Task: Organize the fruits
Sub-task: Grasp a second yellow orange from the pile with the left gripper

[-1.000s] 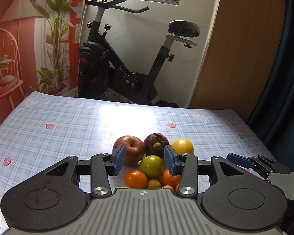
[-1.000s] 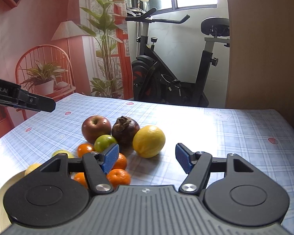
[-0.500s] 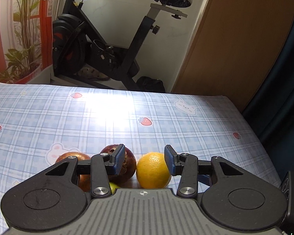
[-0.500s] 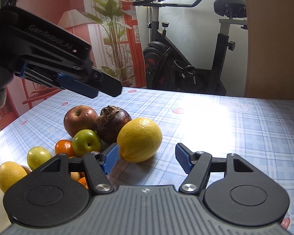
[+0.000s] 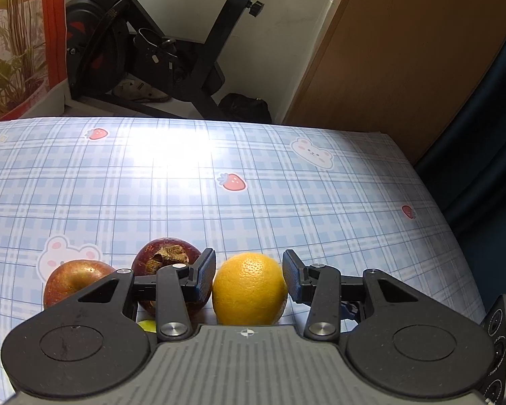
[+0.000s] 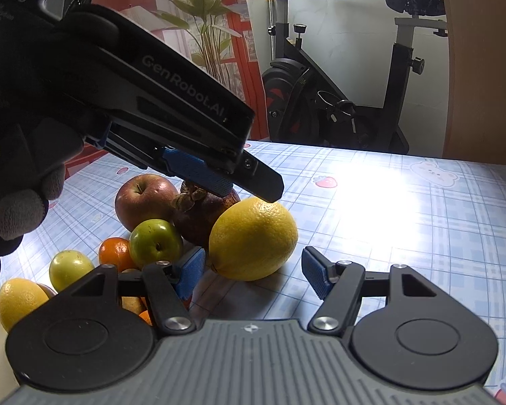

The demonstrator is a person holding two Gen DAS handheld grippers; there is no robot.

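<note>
The left gripper (image 5: 249, 277) is spread wide around the yellow citrus (image 5: 249, 288), pads just beside its flanks, gripping nothing. The right gripper (image 6: 253, 270) gapes empty, citrus just ahead. Left of the left finger sits the mangosteen (image 5: 165, 258), beyond it the apple (image 5: 72, 278).

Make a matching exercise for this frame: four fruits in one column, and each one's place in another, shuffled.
Fruits:
1. big yellow-orange citrus
2. red apple
3. dark purple fruit with a dry calyx
4. green fruit with a stem dimple

Places:
A. far left end of the back row
B. between the open jaws of the left gripper
C. in front of the apple, beside a small orange
D. middle of the back row, between apple and citrus

Pairs: 1-B, 2-A, 3-D, 4-C
</note>
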